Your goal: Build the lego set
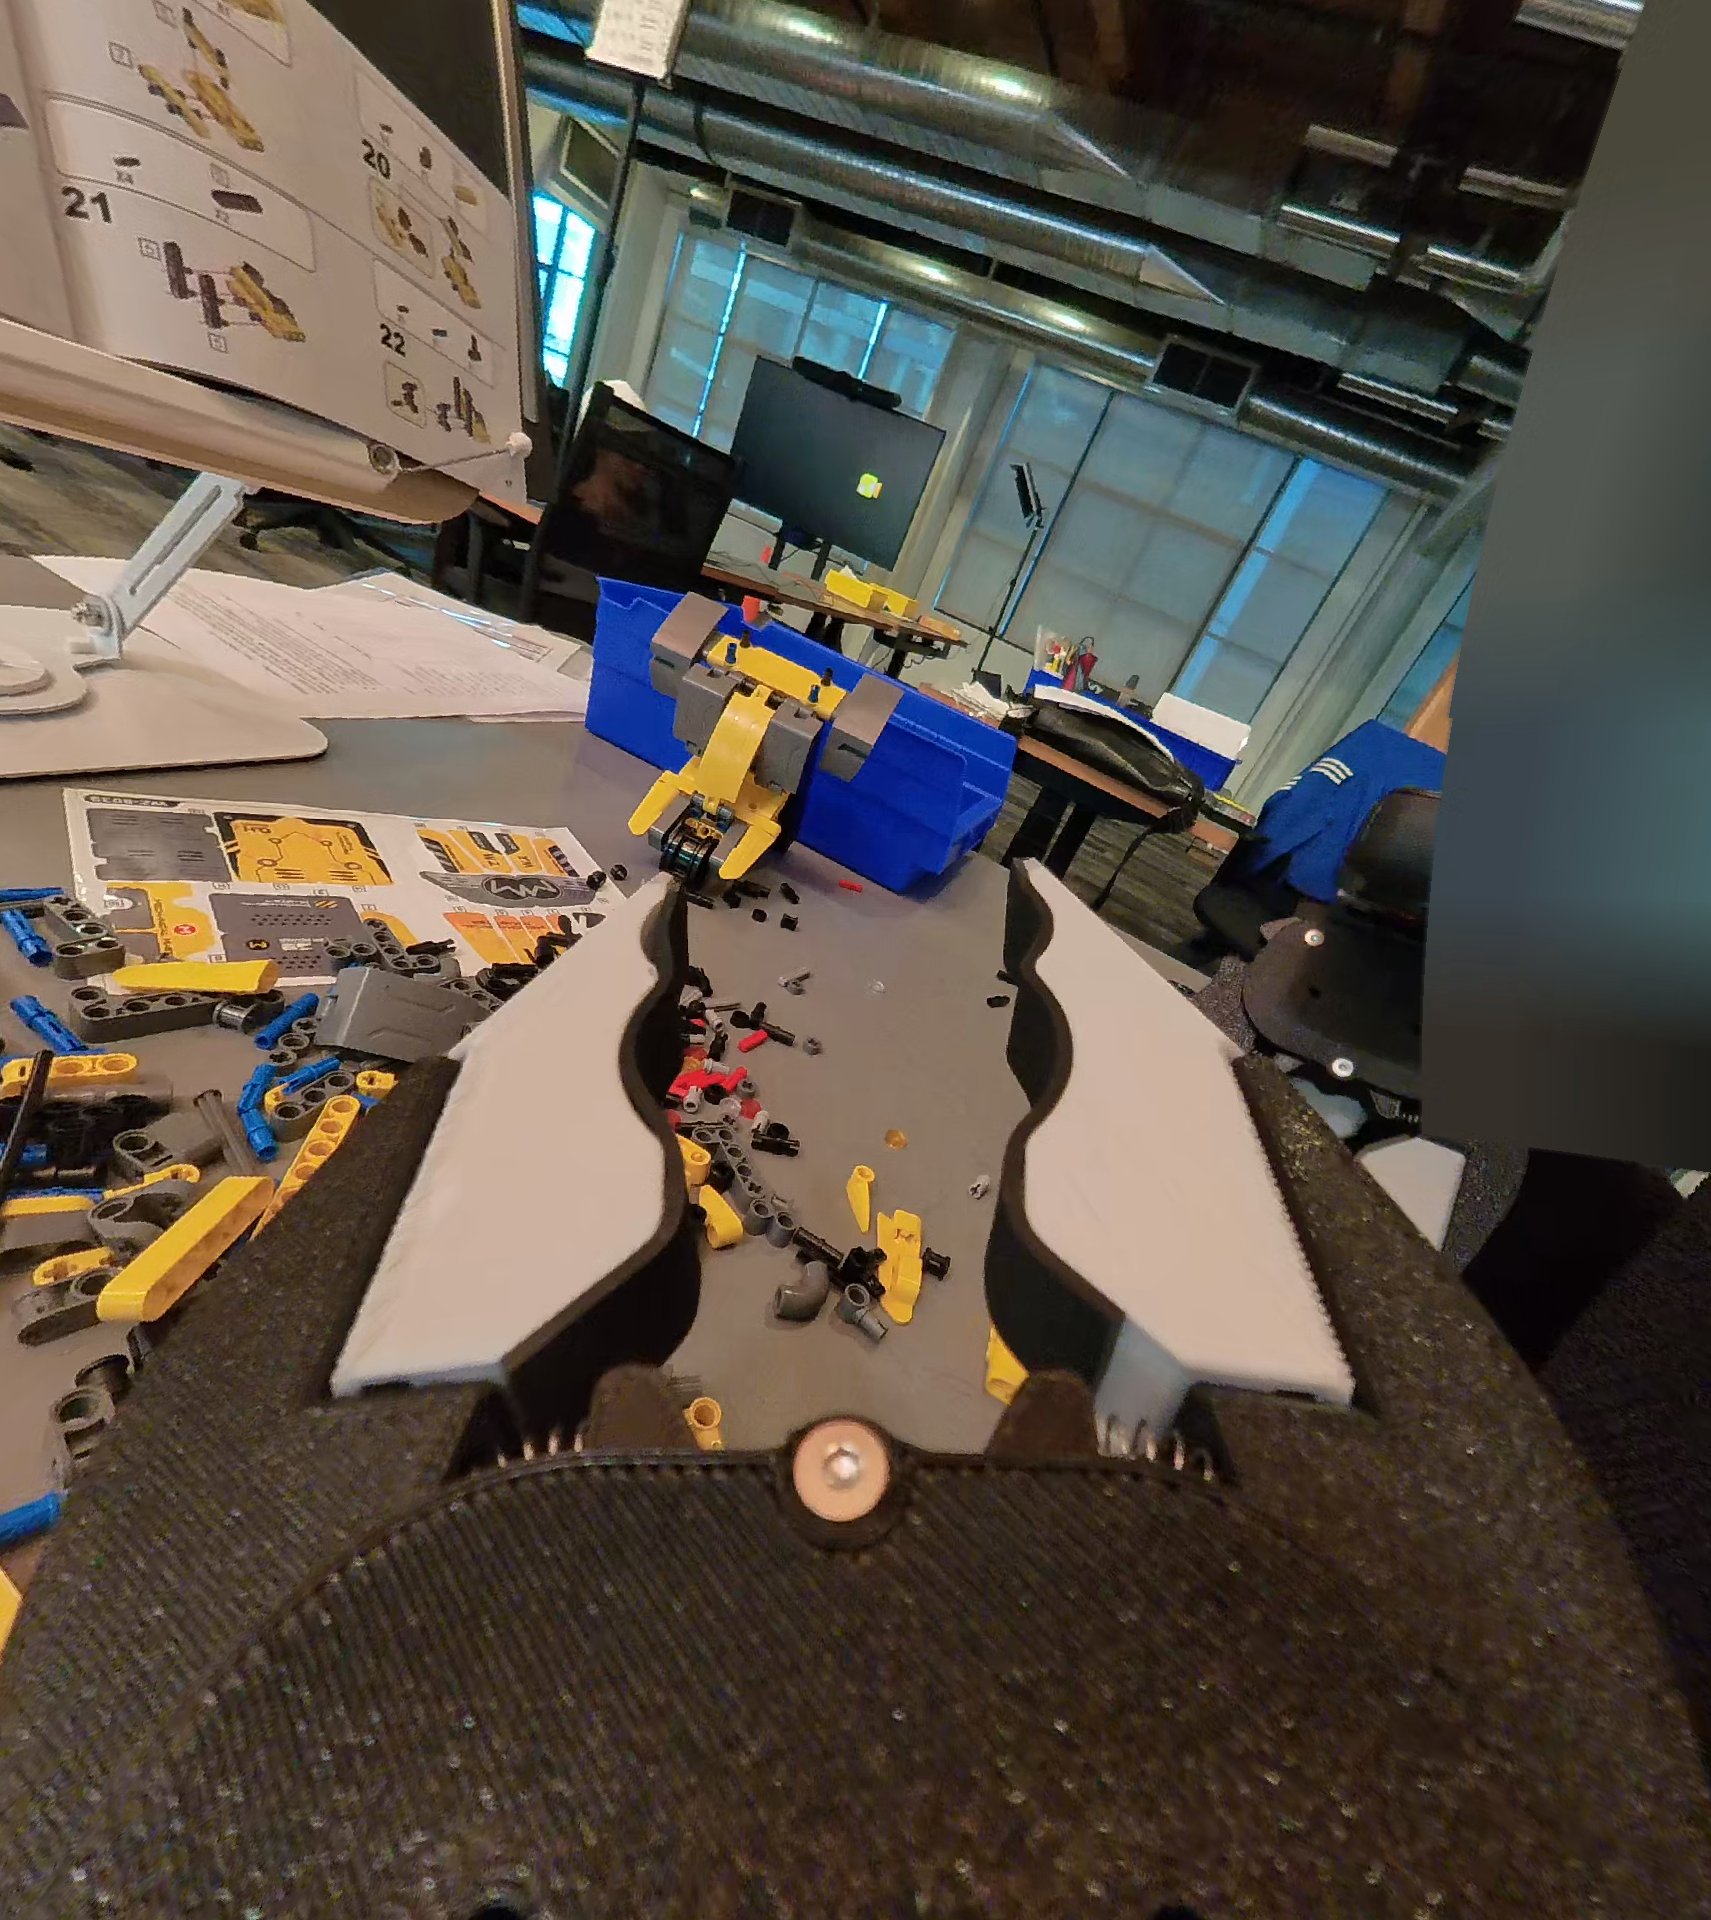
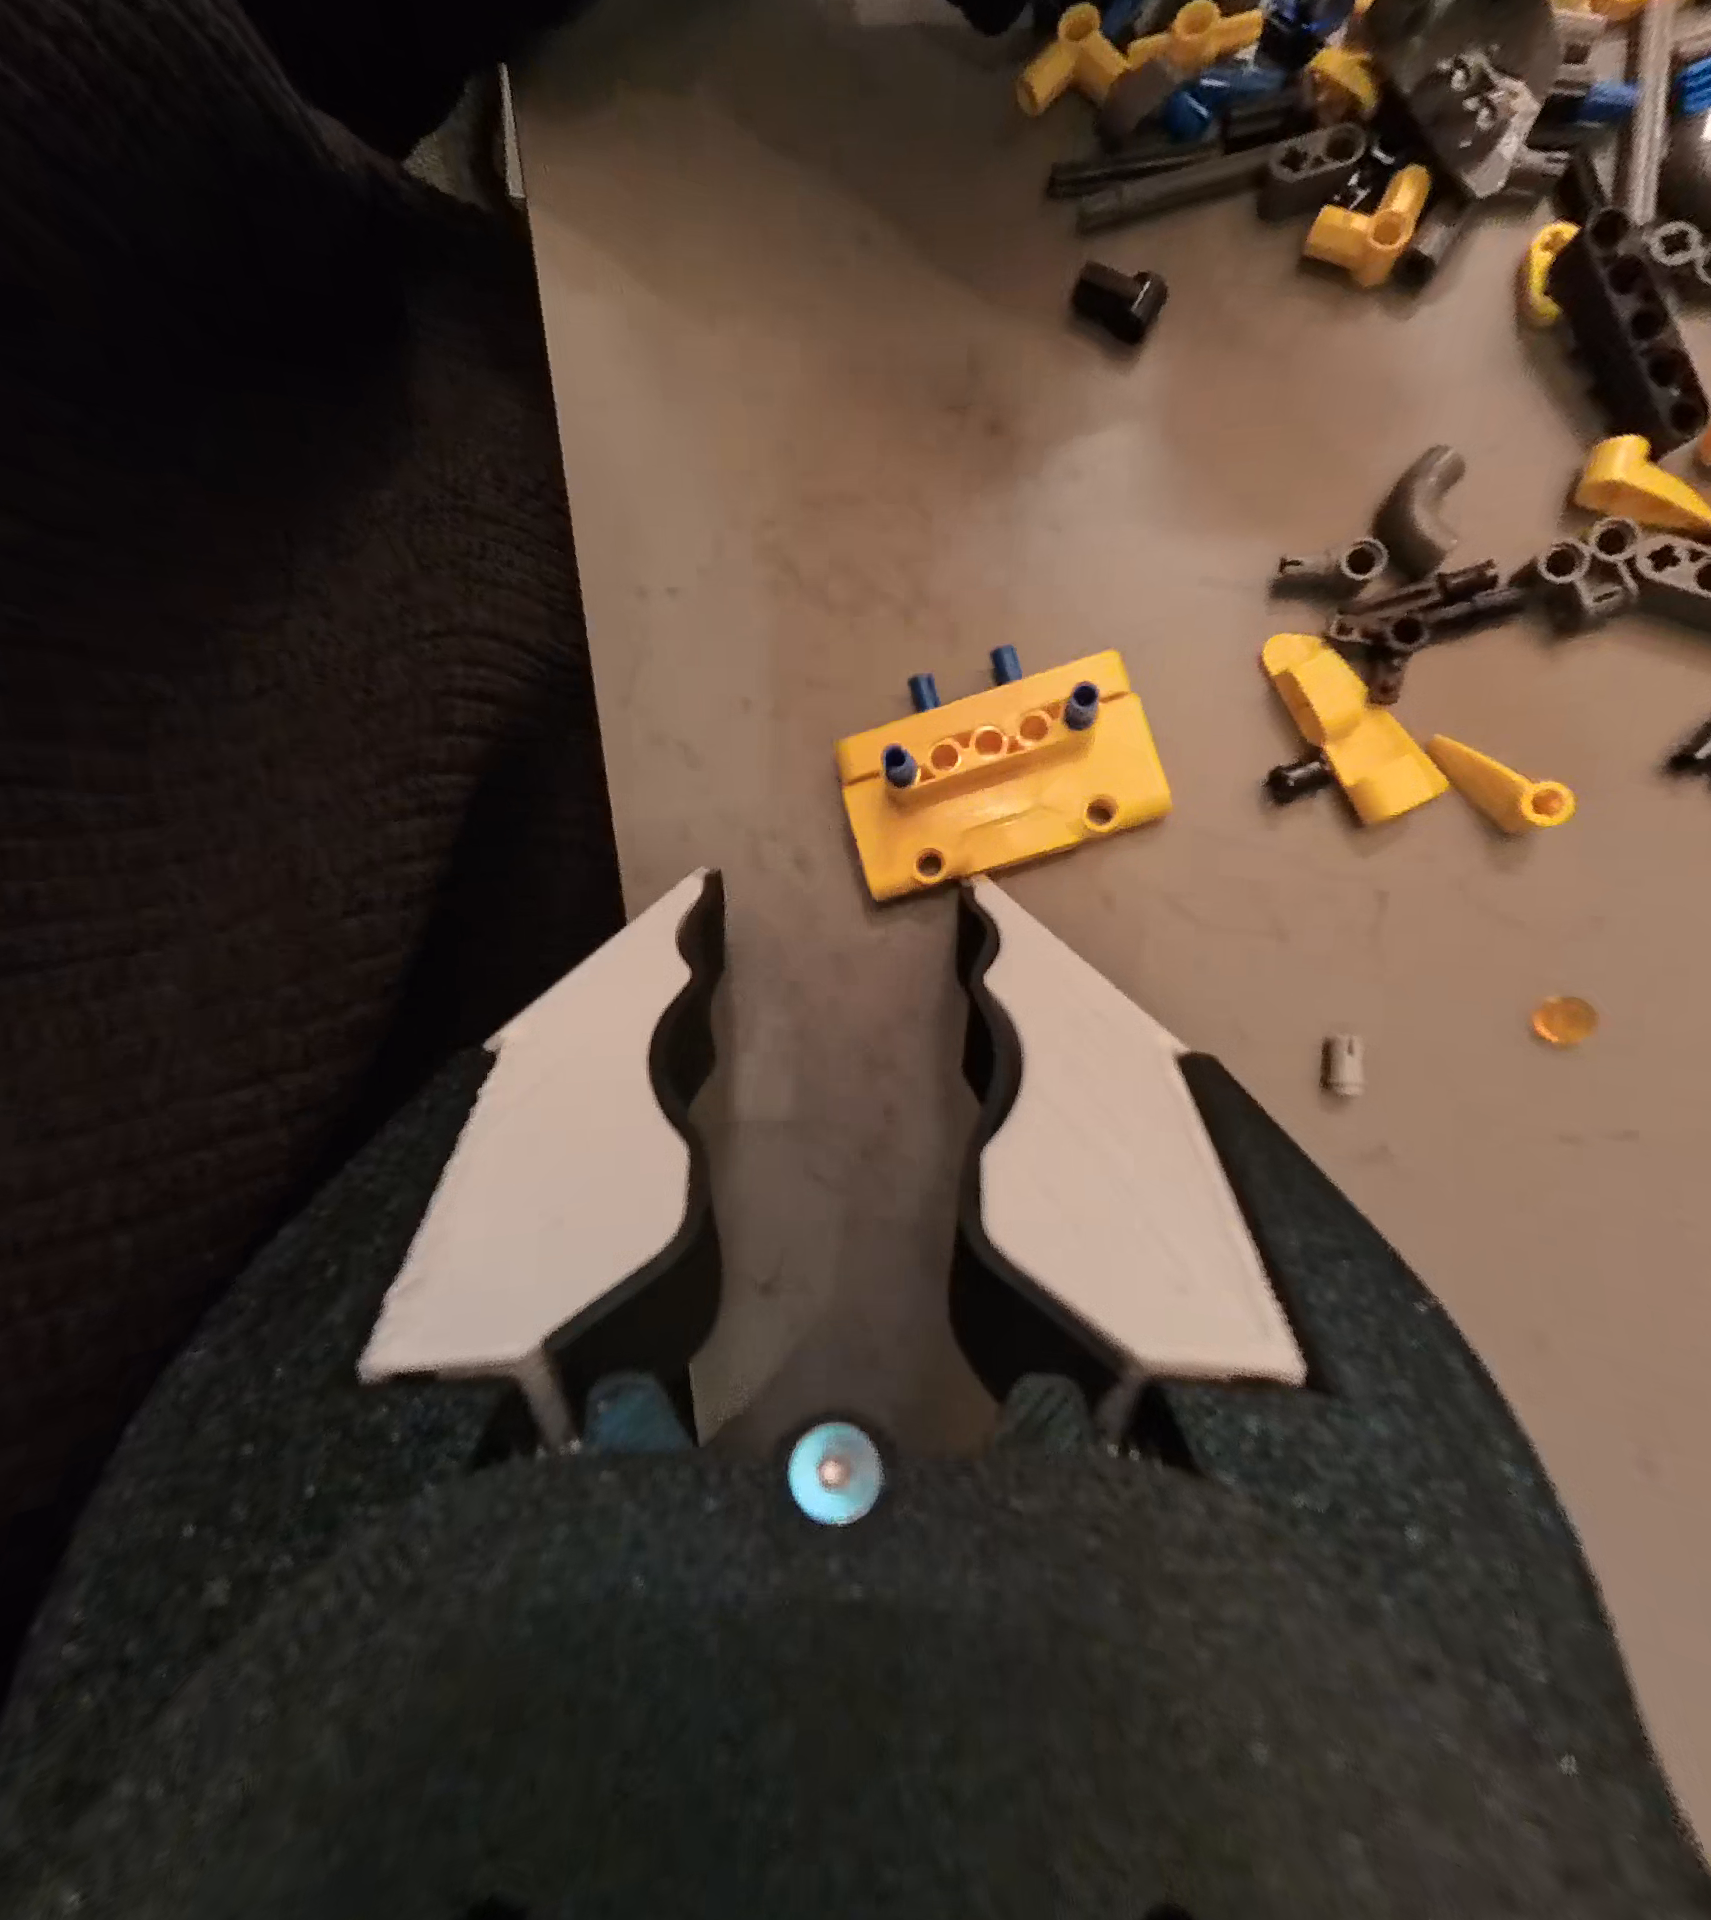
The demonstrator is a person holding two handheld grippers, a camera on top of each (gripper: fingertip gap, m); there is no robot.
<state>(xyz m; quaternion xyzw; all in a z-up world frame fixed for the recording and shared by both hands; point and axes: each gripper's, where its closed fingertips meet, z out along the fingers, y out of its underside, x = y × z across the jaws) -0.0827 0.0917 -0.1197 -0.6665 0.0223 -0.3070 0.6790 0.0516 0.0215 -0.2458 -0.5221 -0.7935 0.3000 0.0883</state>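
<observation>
Hovering low over the grey desk (image 1: 539, 758), the left hand-held gripper (image 1: 835, 883) is spread wide and holds nothing; between its fingers lies a scatter of tiny black, red and grey pins and connectors (image 1: 726, 1081), none touched. Left of it sits a heap of yellow, black and blue building-toy beams (image 1: 103, 1174), with a sticker sheet (image 1: 311, 883) just behind and an open instruction booklet (image 1: 207, 208) propped on a stand above. Straight ahead, beyond the fingertips, a part-built yellow and grey model (image 1: 737, 738) leans against a blue bin (image 1: 892, 790).

The right hand-held gripper (image 2: 840, 894) is likewise released and empty, its jaws apart. Just past its tips lies a yellow panel assembly (image 2: 1002, 774), flat on the desk near the desk's edge, carrying a short yellow beam and several blue pins (image 2: 1079, 707) that stand up from it. The right fingertip appears just beside the panel's near edge, perhaps touching; the left one is over bare desk. Farther right lie a yellow curved piece (image 2: 1350, 743), a small grey connector (image 2: 1341, 1062) and a round orange stud (image 2: 1563, 1018), well apart from the jaws.

As a judgement: any grip on the panel would sit best across its long flat edges, clear of the upright blue pins, since squeezing those could tilt or pop them. The gripper is offset left of the piece, so centring would matter. The small pins by the left gripper look prone to rolling.
</observation>
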